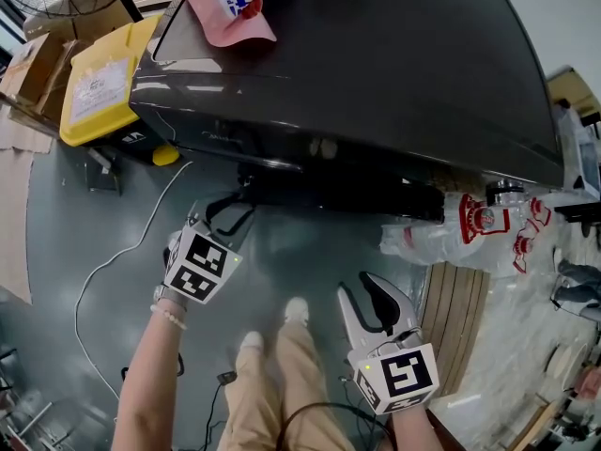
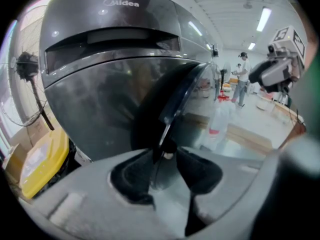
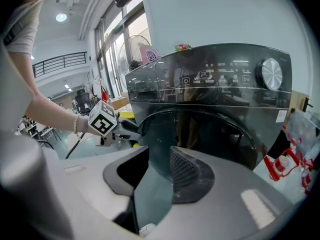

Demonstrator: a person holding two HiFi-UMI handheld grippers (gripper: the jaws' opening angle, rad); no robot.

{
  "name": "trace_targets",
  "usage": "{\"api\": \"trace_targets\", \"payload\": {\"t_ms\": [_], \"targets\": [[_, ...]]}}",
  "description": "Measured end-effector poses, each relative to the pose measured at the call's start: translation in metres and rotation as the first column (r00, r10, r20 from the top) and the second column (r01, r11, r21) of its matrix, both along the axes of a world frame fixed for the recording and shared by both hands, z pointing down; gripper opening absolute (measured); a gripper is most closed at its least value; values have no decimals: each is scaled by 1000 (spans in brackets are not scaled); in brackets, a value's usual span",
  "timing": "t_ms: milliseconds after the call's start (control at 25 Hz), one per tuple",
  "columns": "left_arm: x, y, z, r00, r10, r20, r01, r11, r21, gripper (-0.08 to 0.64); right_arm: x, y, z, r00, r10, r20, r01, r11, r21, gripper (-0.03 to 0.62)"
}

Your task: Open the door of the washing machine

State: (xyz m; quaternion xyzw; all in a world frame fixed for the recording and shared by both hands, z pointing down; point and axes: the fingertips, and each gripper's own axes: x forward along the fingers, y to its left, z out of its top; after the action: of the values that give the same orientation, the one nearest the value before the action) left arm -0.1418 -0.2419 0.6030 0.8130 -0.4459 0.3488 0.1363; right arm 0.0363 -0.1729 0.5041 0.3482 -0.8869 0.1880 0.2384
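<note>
Grey floor [image 1: 310, 252], door [image 2: 174, 95] edge between left gripper [image 2: 165, 160] jaws, unclear overhead

- Head view: from above and behind both grippers, steeply downward; left gripper [image 1: 235, 212] and right gripper [image 1: 362, 289] low in frame, washing machine [image 1: 376, 64] beyond their tips.
- Left gripper view: along its jaws, hard against the door [image 2: 175, 94] edge.
- Right gripper view: farther back, facing the same door and the left gripper.
</note>
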Motion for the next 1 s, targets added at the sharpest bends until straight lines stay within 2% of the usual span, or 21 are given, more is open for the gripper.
{"api": "trace_targets", "payload": {"t_ms": [560,1000], "targets": [[3,20,1,1000,-22,0,22,1000,-8,129,-11,17,-5,1000,8,5,-8,1000,6,117],[12,52,2,1000,26,-15,-27,999,-21,110,-22,38,-5,1000,18,-1,-18,1000,8,117]]}}
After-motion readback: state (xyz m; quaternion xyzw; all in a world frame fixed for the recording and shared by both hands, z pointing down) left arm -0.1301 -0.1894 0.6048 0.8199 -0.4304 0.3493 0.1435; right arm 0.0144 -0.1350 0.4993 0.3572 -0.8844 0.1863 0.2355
